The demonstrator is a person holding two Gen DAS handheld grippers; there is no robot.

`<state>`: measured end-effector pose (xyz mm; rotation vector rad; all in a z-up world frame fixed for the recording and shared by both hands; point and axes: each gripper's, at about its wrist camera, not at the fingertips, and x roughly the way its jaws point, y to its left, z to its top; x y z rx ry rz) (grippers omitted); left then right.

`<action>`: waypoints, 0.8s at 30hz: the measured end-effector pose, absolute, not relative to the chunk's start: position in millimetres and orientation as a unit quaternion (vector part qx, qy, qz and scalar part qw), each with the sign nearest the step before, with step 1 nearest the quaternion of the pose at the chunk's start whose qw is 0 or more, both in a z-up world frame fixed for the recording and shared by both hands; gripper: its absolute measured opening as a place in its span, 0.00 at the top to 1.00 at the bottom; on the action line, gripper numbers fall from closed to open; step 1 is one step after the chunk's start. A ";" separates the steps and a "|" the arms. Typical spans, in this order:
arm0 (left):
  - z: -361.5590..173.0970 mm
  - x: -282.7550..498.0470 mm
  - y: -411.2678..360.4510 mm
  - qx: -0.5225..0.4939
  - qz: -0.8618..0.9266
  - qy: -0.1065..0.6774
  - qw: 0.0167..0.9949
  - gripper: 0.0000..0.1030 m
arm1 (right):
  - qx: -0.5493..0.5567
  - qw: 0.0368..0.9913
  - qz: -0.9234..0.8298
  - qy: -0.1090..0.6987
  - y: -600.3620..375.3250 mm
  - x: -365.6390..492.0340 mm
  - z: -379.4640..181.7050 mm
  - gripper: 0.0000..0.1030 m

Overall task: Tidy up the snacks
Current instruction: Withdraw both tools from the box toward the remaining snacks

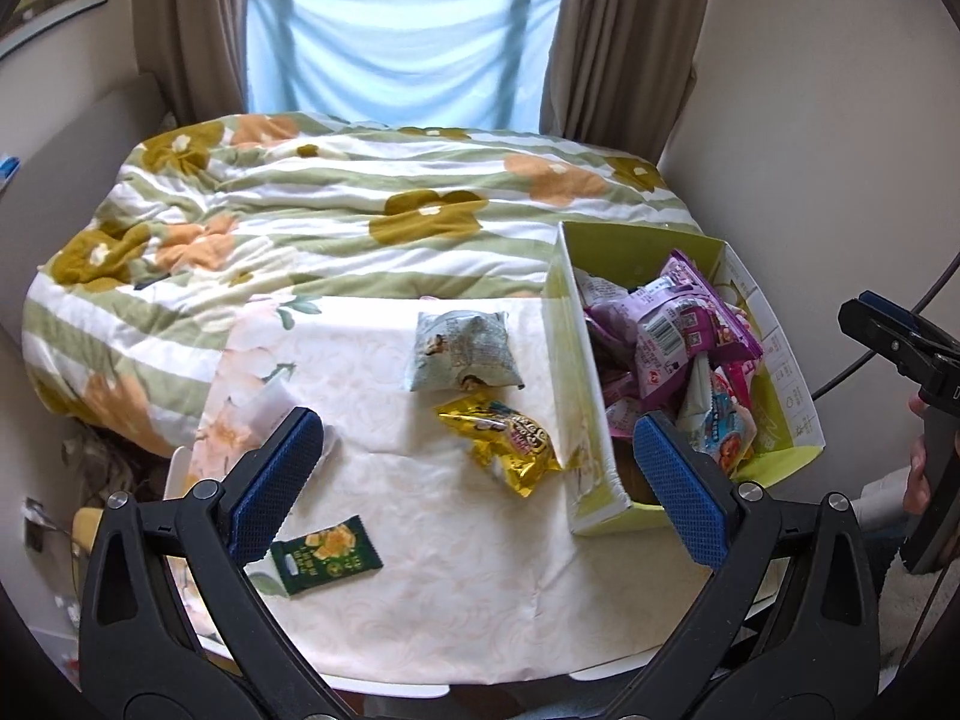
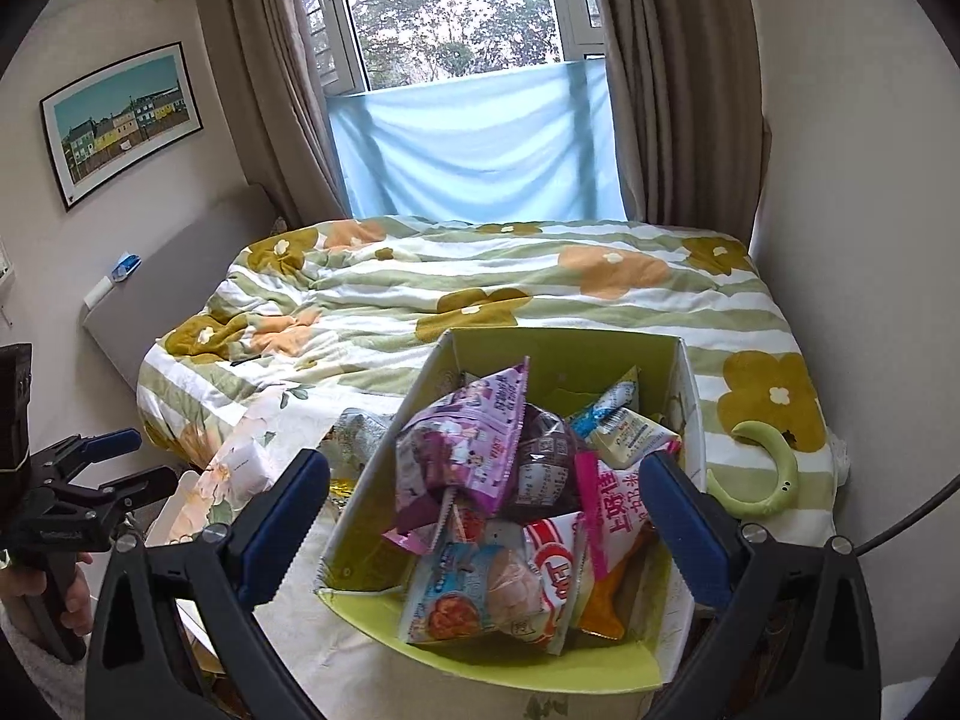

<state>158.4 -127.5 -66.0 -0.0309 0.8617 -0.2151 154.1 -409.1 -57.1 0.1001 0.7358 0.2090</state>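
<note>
A yellow-green cardboard box (image 1: 579,372) stands at the table's right side, full of snack packets (image 1: 678,336); it fills the right wrist view (image 2: 384,480), packets (image 2: 480,468) heaped inside. On the cloth left of the box lie a pale blue-grey packet (image 1: 462,351), a gold packet (image 1: 510,438) and a dark green packet (image 1: 327,555). My left gripper (image 1: 480,480) is open and empty above the gold packet. My right gripper (image 2: 486,528) is open and empty over the box; it also shows at the left wrist view's right edge (image 1: 888,336).
The small table wears a cream floral cloth (image 1: 420,570) and stands against a bed with a green flowered quilt (image 1: 360,204). A green curved object (image 2: 774,468) lies on the quilt right of the box. A white paper (image 1: 270,414) lies near my left finger.
</note>
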 end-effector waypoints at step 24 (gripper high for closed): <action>-119.8 215.8 68.7 0.031 -0.194 0.467 0.862 0.01 | 0.088 0.892 0.037 0.441 -167.4 145.1 -140.7 0.00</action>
